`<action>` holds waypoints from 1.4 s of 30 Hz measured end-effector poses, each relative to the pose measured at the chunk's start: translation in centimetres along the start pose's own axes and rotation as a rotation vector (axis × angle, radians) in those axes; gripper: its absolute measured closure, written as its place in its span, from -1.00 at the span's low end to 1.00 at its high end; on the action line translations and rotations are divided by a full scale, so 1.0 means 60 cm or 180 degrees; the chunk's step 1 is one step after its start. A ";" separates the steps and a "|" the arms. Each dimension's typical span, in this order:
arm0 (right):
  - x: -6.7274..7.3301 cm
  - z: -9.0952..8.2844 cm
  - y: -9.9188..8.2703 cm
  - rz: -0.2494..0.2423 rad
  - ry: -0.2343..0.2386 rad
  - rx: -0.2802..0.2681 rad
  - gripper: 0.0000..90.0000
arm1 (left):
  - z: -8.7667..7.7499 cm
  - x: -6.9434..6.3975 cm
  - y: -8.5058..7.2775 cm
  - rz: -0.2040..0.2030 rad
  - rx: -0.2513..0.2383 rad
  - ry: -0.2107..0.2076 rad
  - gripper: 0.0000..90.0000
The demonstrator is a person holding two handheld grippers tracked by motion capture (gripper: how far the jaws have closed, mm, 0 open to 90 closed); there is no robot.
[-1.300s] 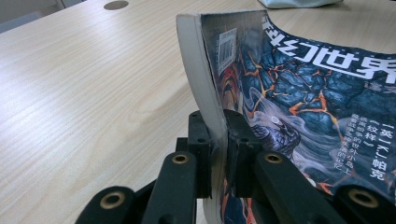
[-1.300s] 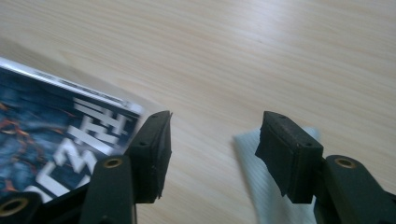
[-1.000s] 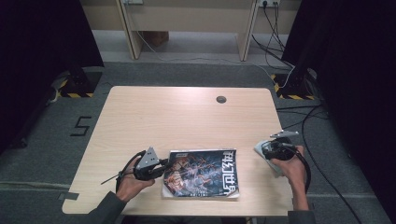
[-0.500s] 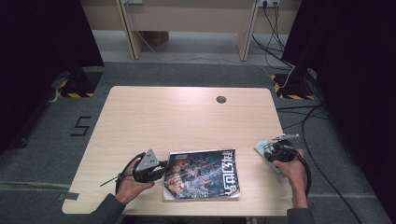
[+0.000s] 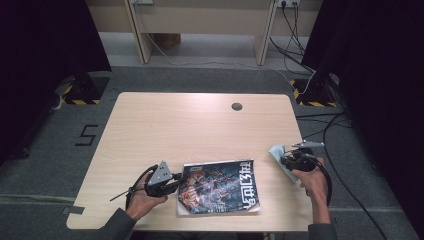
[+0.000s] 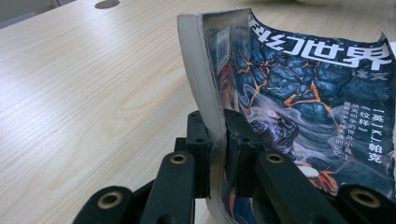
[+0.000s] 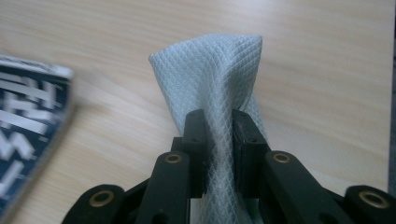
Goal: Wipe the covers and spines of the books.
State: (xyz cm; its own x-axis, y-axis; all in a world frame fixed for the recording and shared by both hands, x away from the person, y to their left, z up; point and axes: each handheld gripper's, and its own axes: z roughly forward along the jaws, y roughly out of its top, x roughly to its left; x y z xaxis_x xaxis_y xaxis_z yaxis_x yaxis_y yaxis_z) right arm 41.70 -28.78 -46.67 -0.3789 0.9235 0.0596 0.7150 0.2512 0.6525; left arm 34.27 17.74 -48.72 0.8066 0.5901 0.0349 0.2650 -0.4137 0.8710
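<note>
A magazine (image 5: 220, 187) with a dark blue cover and white lettering lies near the table's front edge. My left gripper (image 5: 176, 181) is shut on its left edge; in the left gripper view the magazine (image 6: 299, 93) bends up between the black pads (image 6: 198, 140). My right gripper (image 5: 284, 161) holds a pale blue-white cloth (image 5: 278, 155) at the right side of the table. Its jaws have just been closing, and in the right gripper view the quilted cloth (image 7: 210, 79) is pinched between the pads (image 7: 194, 140) and stands up above them.
The light wooden table (image 5: 195, 130) has a round grey cable hole (image 5: 237, 106) near its far edge. Cables run over the grey floor to the right. A desk frame stands beyond the table. The magazine's corner (image 7: 32, 116) lies left of the cloth.
The right gripper has shifted a little left along the table's right side and now has the cloth gathered between its jaws. The left gripper and the magazine have stayed in place.
</note>
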 end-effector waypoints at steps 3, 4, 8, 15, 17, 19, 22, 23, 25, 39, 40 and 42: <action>0.032 -0.006 0.019 -0.0135 0.0114 -0.0101 0.73 | 0.001 -0.003 0.001 -0.0009 -0.0021 -0.0027 0.81; 0.040 -0.006 0.023 -0.0171 0.0131 -0.0110 0.74 | 0.001 -0.003 0.002 -0.0004 -0.0023 -0.0031 0.81; 0.081 -0.001 0.043 -0.0328 0.0277 -0.0162 0.74 | 0.001 -0.006 0.003 0.0009 -0.0032 -0.0028 0.82; 0.141 0.026 0.064 -0.0610 0.0475 -0.0101 0.74 | 0.003 -0.009 0.005 0.0055 -0.0052 -0.0024 0.82; 0.152 0.034 0.066 -0.0653 0.0508 -0.0063 0.74 | 0.003 -0.012 0.005 0.0059 -0.0055 -0.0023 0.82; 0.167 0.043 0.068 -0.0698 0.0536 -0.0025 0.74 | 0.003 -0.013 0.007 0.0107 -0.0062 -0.0030 0.83; 0.178 0.045 0.072 -0.0753 0.0559 -0.0002 0.75 | 0.003 -0.015 0.007 0.0133 -0.0071 -0.0020 0.83; 0.181 0.045 0.073 -0.0762 0.0586 -0.0016 0.75 | 0.003 -0.016 0.007 0.0146 -0.0084 -0.0018 0.83; 0.193 0.041 0.076 -0.0804 0.0699 -0.0048 0.75 | 0.004 -0.015 0.009 0.0141 -0.0073 -0.0006 0.83; 0.271 0.026 0.092 -0.1043 0.0962 -0.0182 0.75 | 0.007 -0.017 0.009 0.0117 -0.0083 0.0021 0.82; 0.264 0.027 0.091 -0.1024 0.0914 -0.0169 0.75 | 0.006 -0.017 0.009 0.0118 -0.0087 0.0018 0.82; 0.249 0.029 0.088 -0.0973 0.0835 -0.0121 0.75 | 0.006 -0.016 0.010 0.0129 -0.0085 0.0009 0.82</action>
State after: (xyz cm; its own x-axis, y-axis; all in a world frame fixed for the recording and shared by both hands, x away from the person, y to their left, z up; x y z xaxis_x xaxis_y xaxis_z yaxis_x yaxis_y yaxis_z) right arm 40.84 -13.16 -43.68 -0.7113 0.7013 0.0463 0.5258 0.4873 0.6971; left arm 33.82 16.70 -48.42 0.8148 0.5752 0.0718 0.2179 -0.4187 0.8816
